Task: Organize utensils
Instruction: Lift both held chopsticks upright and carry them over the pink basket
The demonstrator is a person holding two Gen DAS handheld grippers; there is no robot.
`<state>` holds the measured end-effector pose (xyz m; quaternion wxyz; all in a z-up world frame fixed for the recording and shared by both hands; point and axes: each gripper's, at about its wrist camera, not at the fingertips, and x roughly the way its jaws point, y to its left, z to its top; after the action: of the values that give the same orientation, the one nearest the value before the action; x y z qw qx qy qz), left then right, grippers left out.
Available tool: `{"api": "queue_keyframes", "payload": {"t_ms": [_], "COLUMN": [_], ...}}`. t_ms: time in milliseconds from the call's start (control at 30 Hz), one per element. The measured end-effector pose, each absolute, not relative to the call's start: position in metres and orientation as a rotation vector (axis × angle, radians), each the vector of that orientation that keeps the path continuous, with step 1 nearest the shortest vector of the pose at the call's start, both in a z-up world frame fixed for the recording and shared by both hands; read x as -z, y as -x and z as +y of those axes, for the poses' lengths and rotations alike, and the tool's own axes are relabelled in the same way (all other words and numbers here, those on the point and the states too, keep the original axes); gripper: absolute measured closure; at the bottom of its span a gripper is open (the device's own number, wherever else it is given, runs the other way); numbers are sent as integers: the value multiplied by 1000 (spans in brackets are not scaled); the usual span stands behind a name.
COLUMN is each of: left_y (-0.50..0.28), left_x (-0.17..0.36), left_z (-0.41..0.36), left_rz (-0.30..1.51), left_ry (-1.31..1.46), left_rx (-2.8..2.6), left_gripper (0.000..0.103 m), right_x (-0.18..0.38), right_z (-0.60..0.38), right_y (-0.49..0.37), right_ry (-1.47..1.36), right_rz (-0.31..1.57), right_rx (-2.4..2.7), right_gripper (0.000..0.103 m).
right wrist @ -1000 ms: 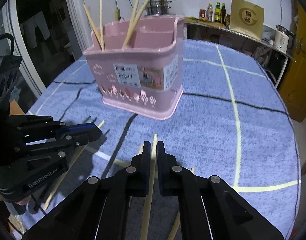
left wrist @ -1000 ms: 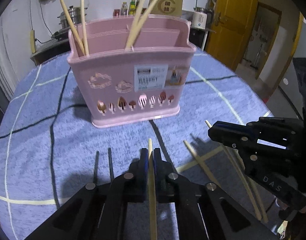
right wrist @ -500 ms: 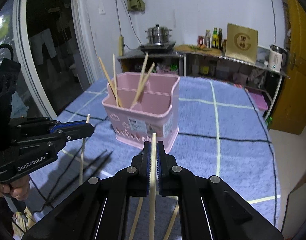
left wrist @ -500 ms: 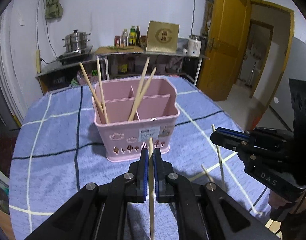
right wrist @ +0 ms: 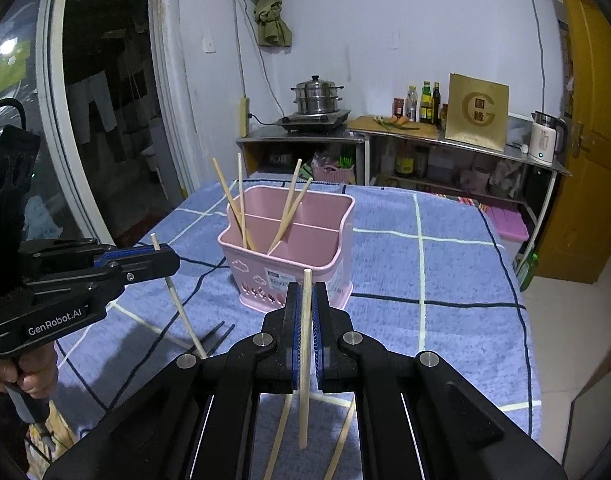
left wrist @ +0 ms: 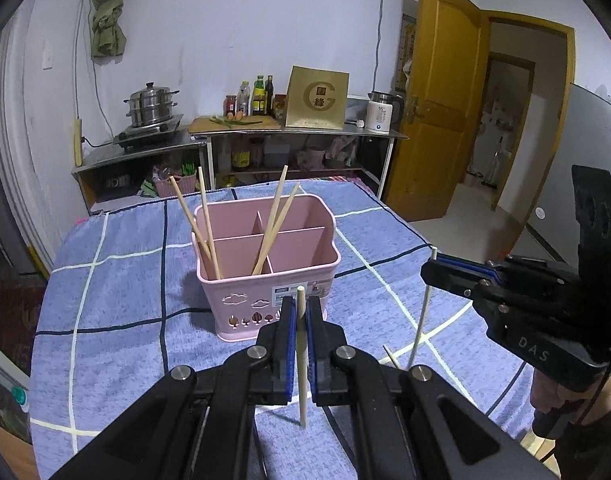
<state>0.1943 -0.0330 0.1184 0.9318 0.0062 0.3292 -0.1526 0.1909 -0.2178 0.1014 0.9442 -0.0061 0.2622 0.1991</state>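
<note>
A home kitchen, probably: a stacked steel steamer pot on a metal counter's left end, sauce bottles mid-counter, a white electric kettle near its right end.

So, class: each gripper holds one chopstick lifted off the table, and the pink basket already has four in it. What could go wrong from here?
1. Each chopstick, the left gripper's and the right gripper's, is pinched at one spot with a long end hanging, so it may pivot or slip.
2. The four chopsticks lean across the pink utensil basket; a lowered stick could catch on them.
3. Left gripper and right gripper are close and could collide.
</note>
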Motion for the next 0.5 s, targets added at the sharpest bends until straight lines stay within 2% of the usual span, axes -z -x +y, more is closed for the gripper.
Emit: {"api": "queue_keyframes", "payload": {"t_ms": [500], "left_y": [-185], "left_x": [-130], "left_z": [-29], "left_rz": [656], "left_ry": [-9], "left_rx": [318], "left_gripper": [98], "right_x": [-111], "right_z": [-219], "right_y": [-183], "right_ry": [17], "right_rz": [501], "right_rx": [-411], "right_gripper": [98]}}
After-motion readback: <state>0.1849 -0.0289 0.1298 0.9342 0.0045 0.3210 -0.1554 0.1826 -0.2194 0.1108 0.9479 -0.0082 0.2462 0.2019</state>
